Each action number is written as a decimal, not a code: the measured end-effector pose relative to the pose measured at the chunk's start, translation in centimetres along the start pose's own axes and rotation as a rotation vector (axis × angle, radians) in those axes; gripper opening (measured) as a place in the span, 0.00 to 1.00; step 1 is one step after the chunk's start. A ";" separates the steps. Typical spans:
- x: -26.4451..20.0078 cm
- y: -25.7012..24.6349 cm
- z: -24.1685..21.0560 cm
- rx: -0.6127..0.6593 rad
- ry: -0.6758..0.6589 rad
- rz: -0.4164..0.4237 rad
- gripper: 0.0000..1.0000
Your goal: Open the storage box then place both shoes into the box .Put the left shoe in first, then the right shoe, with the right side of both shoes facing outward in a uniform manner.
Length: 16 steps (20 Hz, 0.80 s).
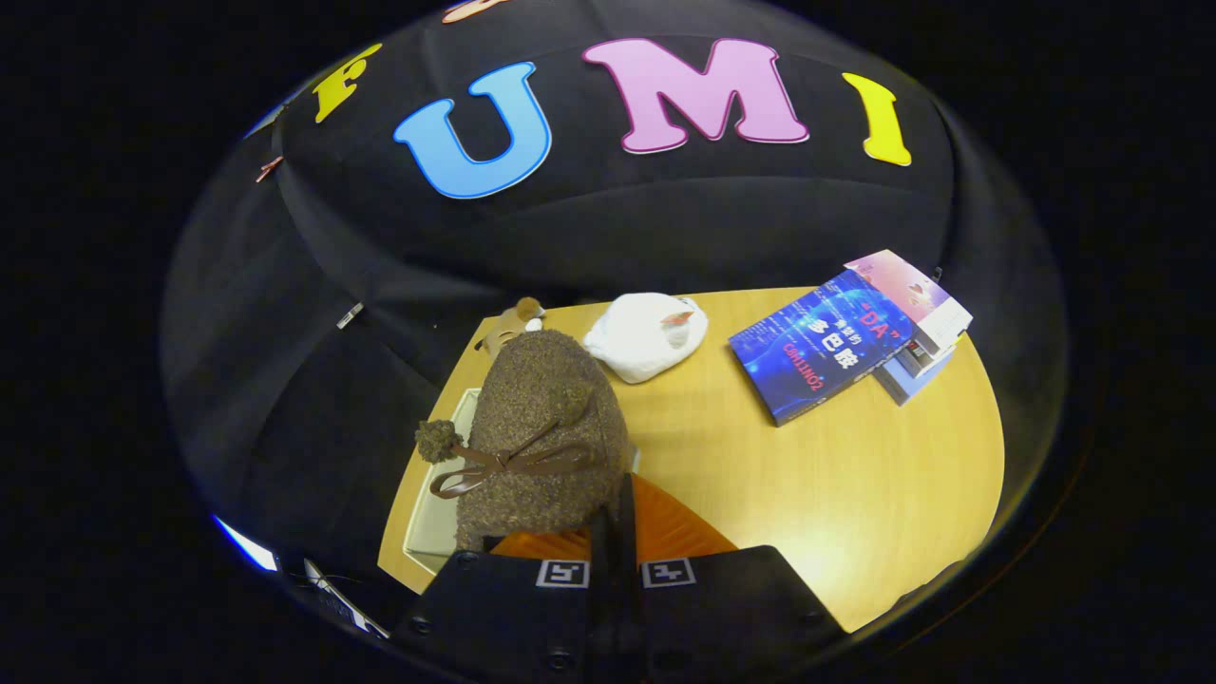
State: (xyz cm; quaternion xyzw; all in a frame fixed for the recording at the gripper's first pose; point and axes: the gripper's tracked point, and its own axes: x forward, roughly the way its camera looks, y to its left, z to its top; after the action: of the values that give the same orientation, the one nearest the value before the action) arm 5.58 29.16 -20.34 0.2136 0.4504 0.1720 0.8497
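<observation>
The scene is seen from the gripper [616, 532] itself, looking forward and down along its fingers onto the wooden table [855, 494], quite near.

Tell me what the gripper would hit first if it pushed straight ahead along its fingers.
The gripper is shut on the brown fuzzy shoe, so nothing stands between them. Beyond the shoe, the white pouch on the table looks next, though depth is unclear.
</observation>
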 end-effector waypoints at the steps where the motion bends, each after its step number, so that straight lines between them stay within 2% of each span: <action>1: 1.0 1.2 -0.4 -0.004 0.013 0.000 0.05; 3: 2.9 3.0 -1.2 -0.031 0.040 -0.025 0.05; 5: 4.7 3.4 -2.4 -0.073 0.068 -0.086 0.05; 12: 9.0 2.5 -5.7 -0.142 0.140 -0.259 0.07; 13: 9.5 2.8 -5.7 -0.142 0.133 -0.263 0.07; 14: 9.8 2.9 -5.8 -0.156 0.136 -0.277 0.17; 15: 10.0 3.5 -6.1 -0.172 0.140 -0.266 0.19; 16: 10.1 4.2 -6.4 -0.199 0.148 -0.252 0.34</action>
State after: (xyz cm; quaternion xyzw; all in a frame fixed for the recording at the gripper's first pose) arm 5.20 38.94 -28.33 0.0570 0.5158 0.1230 0.8459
